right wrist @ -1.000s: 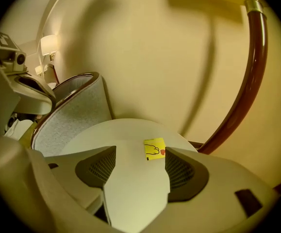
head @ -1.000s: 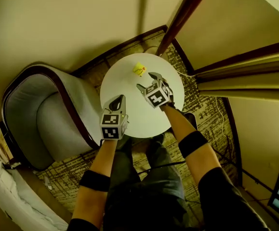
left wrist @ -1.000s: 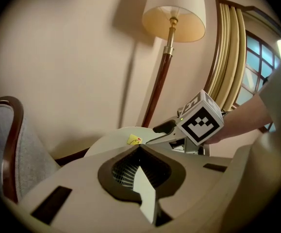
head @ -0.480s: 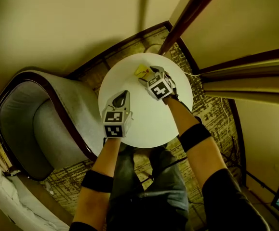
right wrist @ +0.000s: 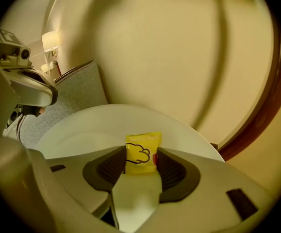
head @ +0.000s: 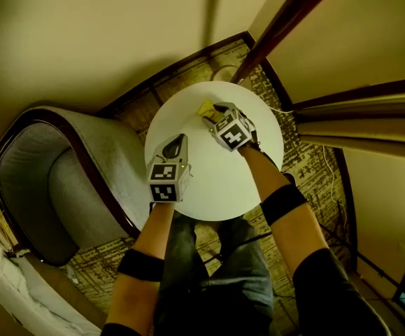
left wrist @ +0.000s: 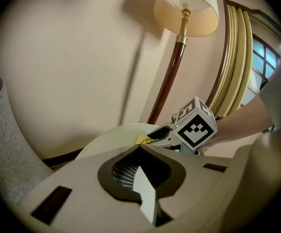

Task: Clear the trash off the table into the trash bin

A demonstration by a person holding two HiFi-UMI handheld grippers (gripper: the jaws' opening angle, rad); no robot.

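From the head view, the round white counter sits between a grey upholstered armchair and the reddish-brown pole of a floor lamp. The left hand-held gripper hovers over the counter's near-left part. The right hand-held gripper is down by the far edge, right at the small yellow snack packet.

Over to the left gripper view: the jaws are pressed together with nothing between them. The packet and the other tool's marker cube show beyond, below the cream lampshade.

Now the right gripper view: the packet rests on the counter, squarely between the dark ribbed pads. The jaws have just been closing, and they meet the packet on both sides at a medium width
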